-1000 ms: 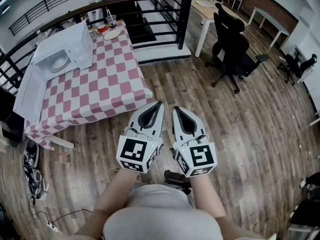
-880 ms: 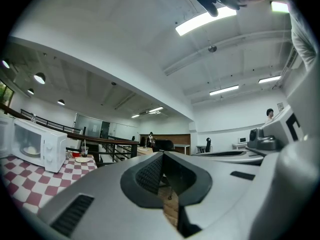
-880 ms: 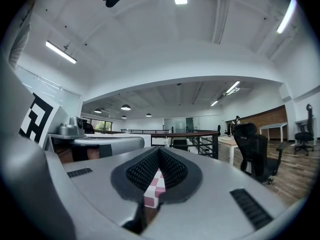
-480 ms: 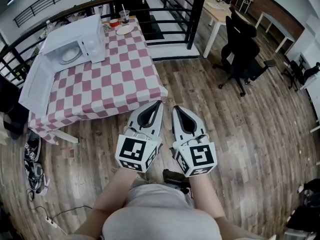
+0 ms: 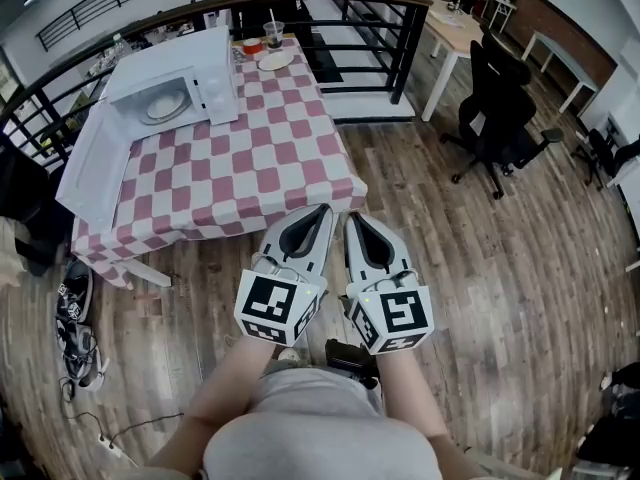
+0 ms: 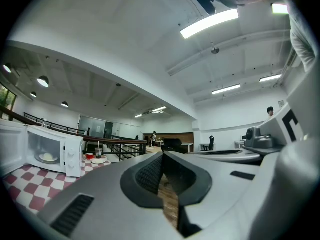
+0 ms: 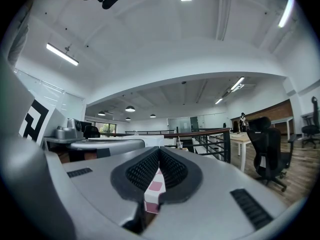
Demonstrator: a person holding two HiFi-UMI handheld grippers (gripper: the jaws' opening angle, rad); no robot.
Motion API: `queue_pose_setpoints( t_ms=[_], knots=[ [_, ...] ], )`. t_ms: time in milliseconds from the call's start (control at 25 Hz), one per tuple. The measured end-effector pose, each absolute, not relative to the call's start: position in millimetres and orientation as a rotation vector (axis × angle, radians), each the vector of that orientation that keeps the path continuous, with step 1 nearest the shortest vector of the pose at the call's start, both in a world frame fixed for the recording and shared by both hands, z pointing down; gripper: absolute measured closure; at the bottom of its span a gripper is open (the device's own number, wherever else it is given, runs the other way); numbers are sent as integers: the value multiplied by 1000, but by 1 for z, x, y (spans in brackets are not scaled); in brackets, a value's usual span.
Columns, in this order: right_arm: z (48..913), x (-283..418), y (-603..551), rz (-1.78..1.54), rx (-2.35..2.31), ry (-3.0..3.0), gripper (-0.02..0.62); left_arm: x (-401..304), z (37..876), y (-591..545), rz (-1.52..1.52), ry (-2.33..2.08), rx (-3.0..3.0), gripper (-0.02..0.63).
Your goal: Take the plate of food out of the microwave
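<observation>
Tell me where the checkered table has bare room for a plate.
Bare: the near half of the tablecloth, from the microwave to the front edge. Crowded: the far corner beside the microwave, with a cup, bowl and small plate.

My left tongs [image 5: 320, 209] and my right tongs [image 5: 353, 217] are a matching pair of pale grey plastic shells. Each narrows toward its tip and has a teardrop-shaped hollow lined with black ribbed rubber pads [image 6: 150, 173]. Narrow black slotted vents [image 6: 72, 215] are set into the smooth grey casing. At the back of each shell sits a white cube printed with bold black square markers, the left cube [image 5: 278, 308] and the right cube [image 5: 392, 318]. I wear a plain light grey shirt [image 5: 320, 438].
</observation>
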State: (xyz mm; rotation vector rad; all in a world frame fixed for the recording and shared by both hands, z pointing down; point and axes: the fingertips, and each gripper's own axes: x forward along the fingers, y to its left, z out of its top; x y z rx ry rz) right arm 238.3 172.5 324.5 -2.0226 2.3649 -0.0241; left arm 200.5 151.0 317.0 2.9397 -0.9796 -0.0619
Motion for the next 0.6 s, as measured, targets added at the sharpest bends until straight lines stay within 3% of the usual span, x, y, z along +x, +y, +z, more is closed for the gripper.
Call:
queue_pose_setpoints(
  t_ms=[600],
  knots=[
    [329, 159, 140, -34, -1929, 2490, 571, 117, 325, 118, -87, -1122, 2849, 604]
  ],
)
